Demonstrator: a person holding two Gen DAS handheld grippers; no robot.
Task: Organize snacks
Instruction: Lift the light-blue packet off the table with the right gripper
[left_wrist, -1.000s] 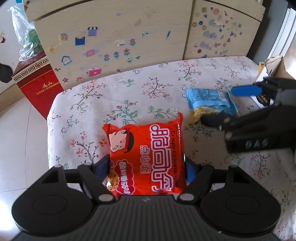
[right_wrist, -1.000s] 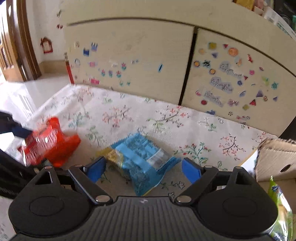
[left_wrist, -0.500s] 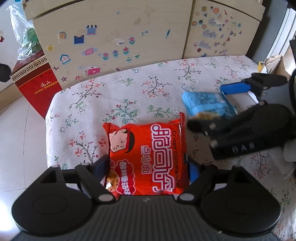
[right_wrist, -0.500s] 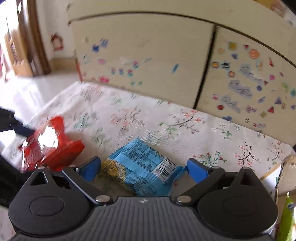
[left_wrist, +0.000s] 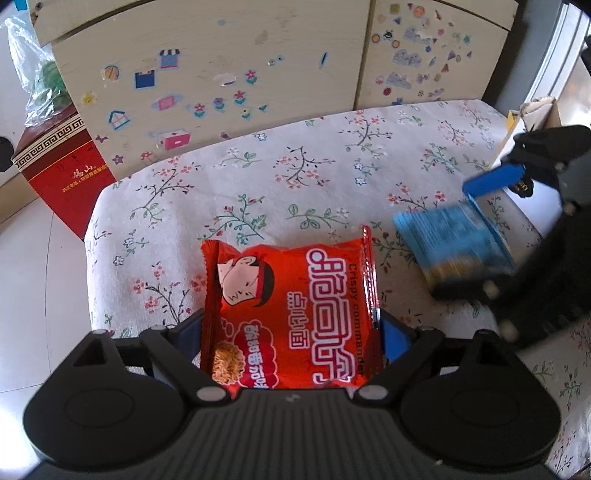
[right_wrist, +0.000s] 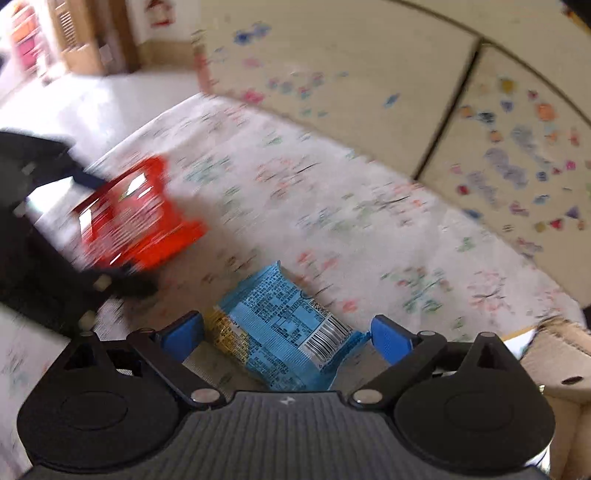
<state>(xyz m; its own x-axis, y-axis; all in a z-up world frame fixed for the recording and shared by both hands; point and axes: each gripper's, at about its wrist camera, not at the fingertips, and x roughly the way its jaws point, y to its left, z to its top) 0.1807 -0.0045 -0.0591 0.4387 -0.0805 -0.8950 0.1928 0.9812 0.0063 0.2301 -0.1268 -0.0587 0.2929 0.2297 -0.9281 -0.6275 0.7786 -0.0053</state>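
A red noodle-snack packet (left_wrist: 288, 280) lies flat on the floral tablecloth (left_wrist: 295, 166). My left gripper (left_wrist: 293, 328) straddles its near end, jaws opening, and its blue pads stand just off the packet's sides. To the right lies a blue packet (left_wrist: 454, 247), back side up with its barcode showing in the right wrist view (right_wrist: 273, 310). My right gripper (right_wrist: 286, 330) has the blue packet between its wide jaws, which are closing; the pads do not press it. The right wrist view is blurred, with the red packet (right_wrist: 136, 218) and left gripper (right_wrist: 114, 232) at its left.
A sticker-covered wooden cabinet (left_wrist: 221, 74) runs along the table's far edge. A red carton (left_wrist: 62, 177) with a plastic bag (left_wrist: 40, 85) on top stands on the tiled floor at the left. An open cardboard box (right_wrist: 554, 350) sits off the table's right end.
The left jaws have spread wider around the red packet. The right gripper has rolled and shifted rightward and nearer in the left view, the blue packet moving with it.
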